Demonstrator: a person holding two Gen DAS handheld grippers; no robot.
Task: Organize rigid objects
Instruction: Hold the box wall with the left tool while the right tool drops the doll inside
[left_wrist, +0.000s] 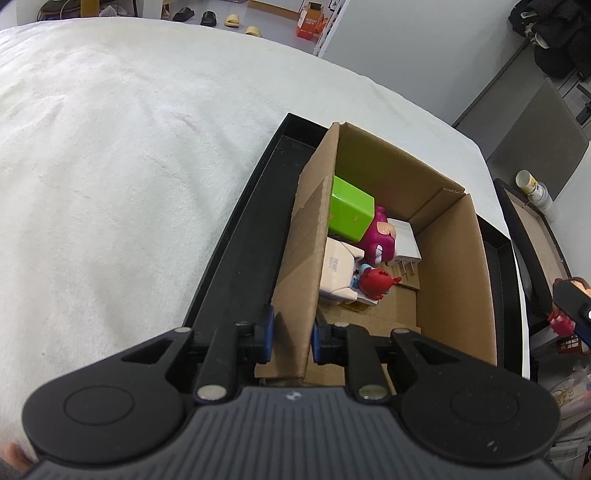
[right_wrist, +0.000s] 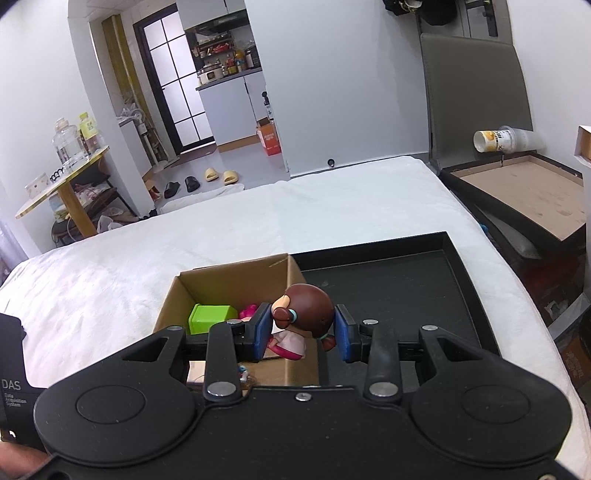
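Cardboard box (left_wrist: 436, 236) wall stood pinched between the pads of our left gripper (left_wrist: 290, 338) in the left wrist view, the box resting in a black tray (left_wrist: 236, 258) with a green block (left_wrist: 349, 208) inside. From the right wrist, our right gripper (right_wrist: 301, 332) clamped a brown-headed figurine (right_wrist: 304, 308) by its head, above the box's near corner.

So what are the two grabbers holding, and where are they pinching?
The right gripper pinches a brown-haired toy figure by the sides of its head. The left gripper is clamped on the cardboard box wall.
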